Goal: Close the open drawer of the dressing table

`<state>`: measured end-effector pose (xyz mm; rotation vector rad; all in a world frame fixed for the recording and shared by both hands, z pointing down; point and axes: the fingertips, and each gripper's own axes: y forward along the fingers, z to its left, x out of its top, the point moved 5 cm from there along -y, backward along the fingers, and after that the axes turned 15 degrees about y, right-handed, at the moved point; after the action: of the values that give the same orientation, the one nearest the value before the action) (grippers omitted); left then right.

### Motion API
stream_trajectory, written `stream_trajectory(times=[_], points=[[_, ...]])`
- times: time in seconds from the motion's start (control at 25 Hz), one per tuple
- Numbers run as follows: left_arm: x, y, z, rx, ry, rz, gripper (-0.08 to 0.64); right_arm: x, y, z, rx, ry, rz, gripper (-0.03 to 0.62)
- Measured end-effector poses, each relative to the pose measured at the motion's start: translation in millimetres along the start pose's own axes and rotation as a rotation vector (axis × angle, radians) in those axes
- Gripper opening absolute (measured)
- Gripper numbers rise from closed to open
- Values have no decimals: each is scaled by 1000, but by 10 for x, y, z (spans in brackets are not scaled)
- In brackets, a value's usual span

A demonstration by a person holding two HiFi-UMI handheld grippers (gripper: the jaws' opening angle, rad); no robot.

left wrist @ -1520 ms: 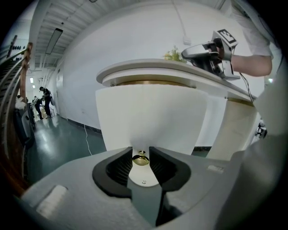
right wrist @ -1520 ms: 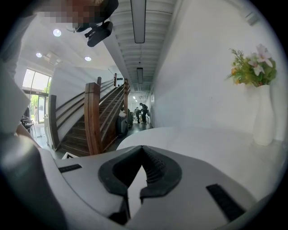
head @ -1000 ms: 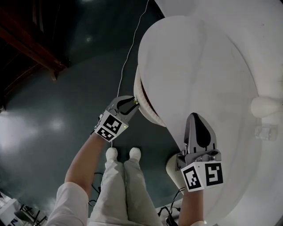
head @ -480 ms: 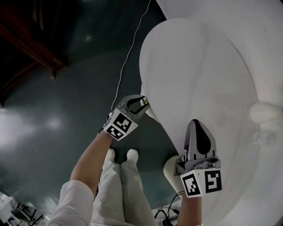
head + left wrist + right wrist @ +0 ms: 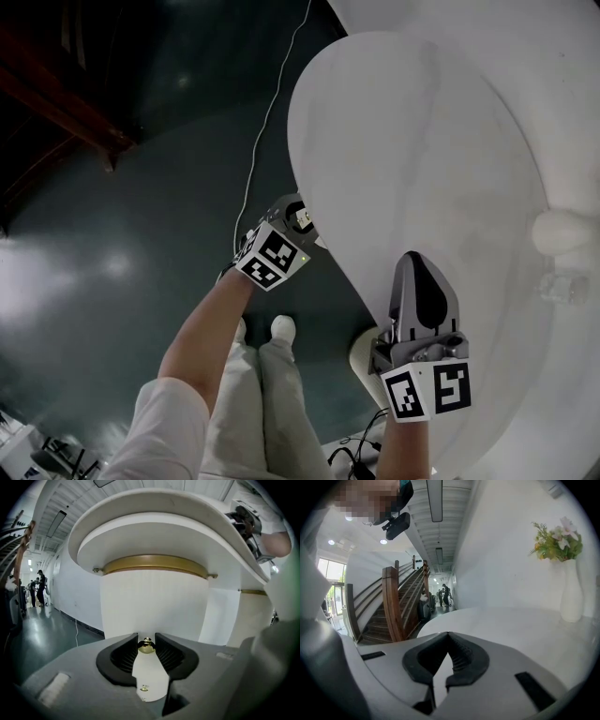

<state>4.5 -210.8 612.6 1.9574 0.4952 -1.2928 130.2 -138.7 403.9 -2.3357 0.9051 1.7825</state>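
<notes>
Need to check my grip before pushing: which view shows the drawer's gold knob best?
The left gripper view: the gold knob sits between the left gripper's jaws, against the drawer front. The head view mostly hides it behind that gripper; the right gripper view doesn't show it.

head view looks steeply down, gripper views sideways; all share the dressing table [image 5: 422, 141].

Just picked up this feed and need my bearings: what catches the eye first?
The big white oval tabletop fills the head view's right. At its edge the left gripper has its fingers closed on a small gold knob. The right gripper hangs shut over the tabletop, with a flower vase beyond.
</notes>
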Motion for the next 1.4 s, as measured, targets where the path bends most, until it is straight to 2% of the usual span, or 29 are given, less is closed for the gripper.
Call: stream_trajectory(times=[0.6, 0.92, 1.24, 1.4], points=[[50, -74, 14, 32, -36, -20, 112, 12, 15, -6, -14, -4, 2, -5], [197, -429, -13, 17, 1, -5, 112, 22, 27, -17, -24, 2, -9, -5], [445, -851, 19, 49, 9, -8, 112, 1, -7, -29, -28, 0, -12, -5], [588, -1070, 60, 77, -25, -11, 112, -11, -11, -15, -45, 3, -8, -5]])
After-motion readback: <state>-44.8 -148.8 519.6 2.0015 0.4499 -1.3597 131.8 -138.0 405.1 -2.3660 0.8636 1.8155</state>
